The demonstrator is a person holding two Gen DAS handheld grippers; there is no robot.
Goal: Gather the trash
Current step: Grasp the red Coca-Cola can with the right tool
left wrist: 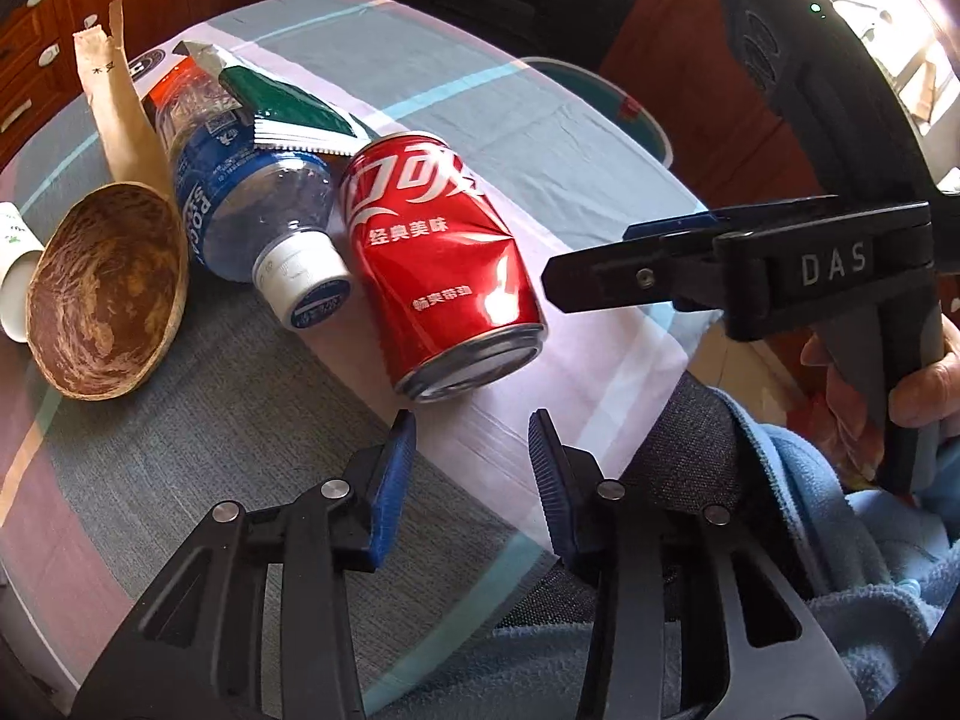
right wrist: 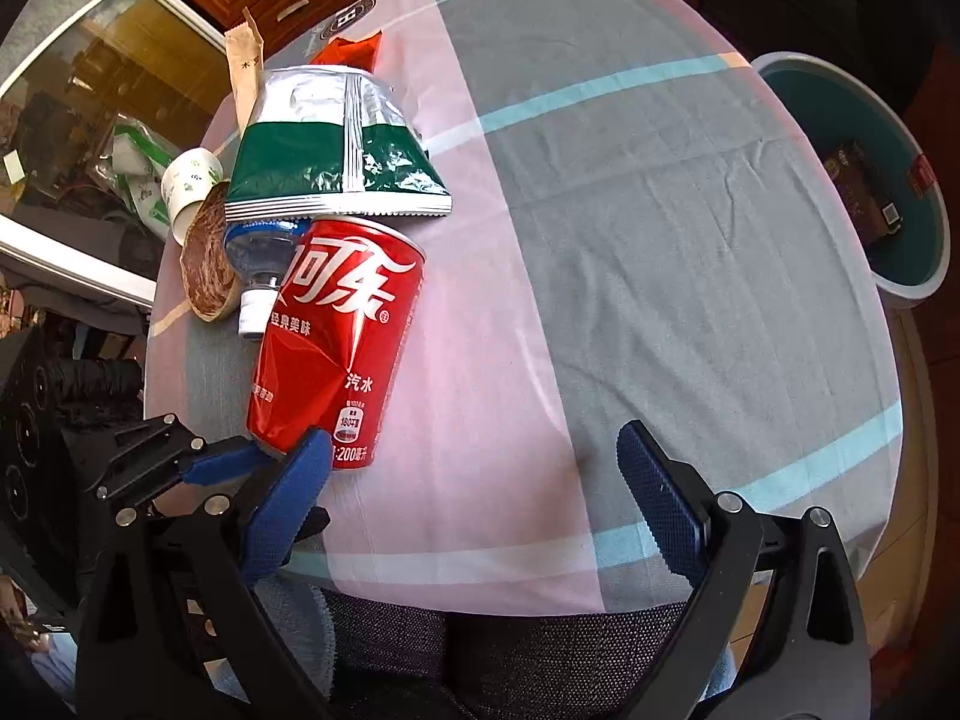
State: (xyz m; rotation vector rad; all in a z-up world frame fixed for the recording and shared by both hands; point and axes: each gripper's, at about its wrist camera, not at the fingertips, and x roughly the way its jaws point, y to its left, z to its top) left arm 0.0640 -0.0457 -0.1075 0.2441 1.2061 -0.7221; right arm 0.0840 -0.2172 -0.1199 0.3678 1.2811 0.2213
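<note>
Nearest the left wrist camera, the left gripper (left wrist: 471, 468) is seen half-open and empty, short of the dented red can (left wrist: 441, 264) lying on the tablecloth (left wrist: 570, 138); from the right wrist, the right gripper (right wrist: 474, 498) is seen wide and empty beside that can (right wrist: 339, 342), judged light, slippery, best pinched across its middle.

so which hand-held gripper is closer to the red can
Left. The left hand-held gripper sits just short of the red can's bottom rim, nothing between its pads; the right hand-held gripper stands off beside it.
</note>
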